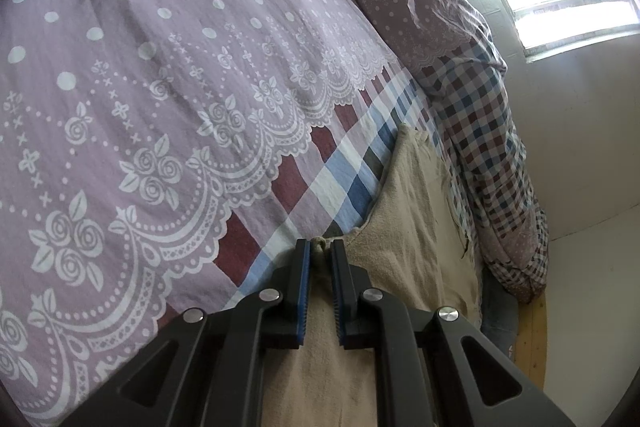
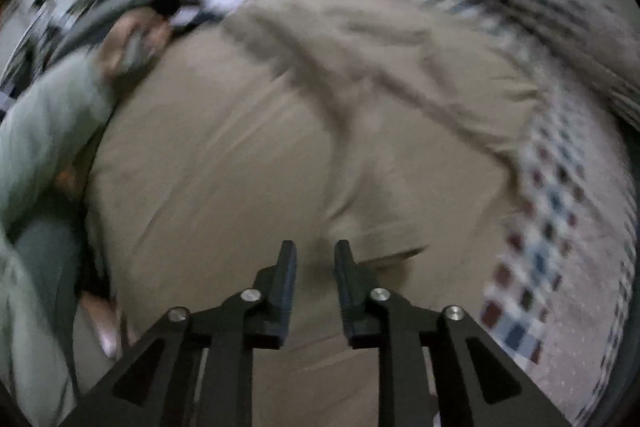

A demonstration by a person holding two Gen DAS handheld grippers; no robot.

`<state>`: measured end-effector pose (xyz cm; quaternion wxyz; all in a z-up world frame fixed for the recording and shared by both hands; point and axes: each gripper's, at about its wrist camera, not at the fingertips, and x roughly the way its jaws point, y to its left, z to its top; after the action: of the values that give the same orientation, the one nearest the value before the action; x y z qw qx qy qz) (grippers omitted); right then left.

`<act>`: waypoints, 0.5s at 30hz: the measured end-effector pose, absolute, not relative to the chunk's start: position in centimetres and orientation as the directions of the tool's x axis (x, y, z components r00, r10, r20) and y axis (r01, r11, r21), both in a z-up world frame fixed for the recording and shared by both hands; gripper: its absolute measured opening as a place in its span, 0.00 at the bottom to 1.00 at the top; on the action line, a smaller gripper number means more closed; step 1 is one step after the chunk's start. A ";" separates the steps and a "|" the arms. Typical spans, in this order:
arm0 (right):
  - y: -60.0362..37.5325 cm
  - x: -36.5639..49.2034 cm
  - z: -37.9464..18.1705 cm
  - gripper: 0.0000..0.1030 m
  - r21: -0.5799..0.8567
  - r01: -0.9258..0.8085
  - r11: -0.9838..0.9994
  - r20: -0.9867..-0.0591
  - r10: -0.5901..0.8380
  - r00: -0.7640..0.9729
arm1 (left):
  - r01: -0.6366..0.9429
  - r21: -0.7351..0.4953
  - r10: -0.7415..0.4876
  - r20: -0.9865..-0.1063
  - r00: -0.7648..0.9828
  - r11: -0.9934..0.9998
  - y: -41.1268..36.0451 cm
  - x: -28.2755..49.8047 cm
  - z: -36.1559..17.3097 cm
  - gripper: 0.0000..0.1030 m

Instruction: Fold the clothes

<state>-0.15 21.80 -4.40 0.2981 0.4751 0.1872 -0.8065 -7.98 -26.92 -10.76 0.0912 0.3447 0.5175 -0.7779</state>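
Observation:
A beige garment (image 1: pixel 416 211) lies along the edge of a bed. My left gripper (image 1: pixel 320 247) is shut on a bunched corner of it, and the cloth shows between the blue pads. In the blurred right wrist view the same beige garment (image 2: pixel 280 131) spreads wide with a long crease across it. My right gripper (image 2: pixel 316 251) hovers just over it, its jaws apart and nothing pinched between them. At the upper left of that view, a person's hand (image 2: pixel 132 43) in a pale green sleeve (image 2: pixel 44 123) rests at the garment's far side.
The bed carries a lilac sheet (image 1: pixel 160 67) with white lace print and a checked border. A rumpled checked quilt (image 1: pixel 472 95) is heaped along the far side. Beyond it are a white wall, a bright window (image 1: pixel 572 7) and a strip of wooden floor (image 1: pixel 532 339).

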 end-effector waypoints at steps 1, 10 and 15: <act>22.1 -0.6 -4.4 0.26 -0.022 0.646 -0.763 -0.877 -0.296 -0.380 | 0.499 -0.742 0.215 -0.631 -0.746 -0.448 -26.9 -8.0 -10.8 0.11; 20.9 -0.6 -6.5 0.27 -0.045 0.684 -0.728 -0.900 -0.268 -0.344 | 0.500 -0.742 0.213 -0.631 -0.746 -0.448 -26.7 -7.9 -10.7 0.11; 19.9 -0.6 -8.3 0.27 -0.082 0.690 -0.719 -0.915 -0.221 -0.338 | 0.500 -0.741 0.211 -0.632 -0.746 -0.449 -26.7 -8.0 -10.7 0.11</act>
<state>-0.58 19.88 -8.29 0.2907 0.4963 0.2364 -0.7831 -7.98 -26.66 -10.69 0.0928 0.3443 0.5167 -0.7783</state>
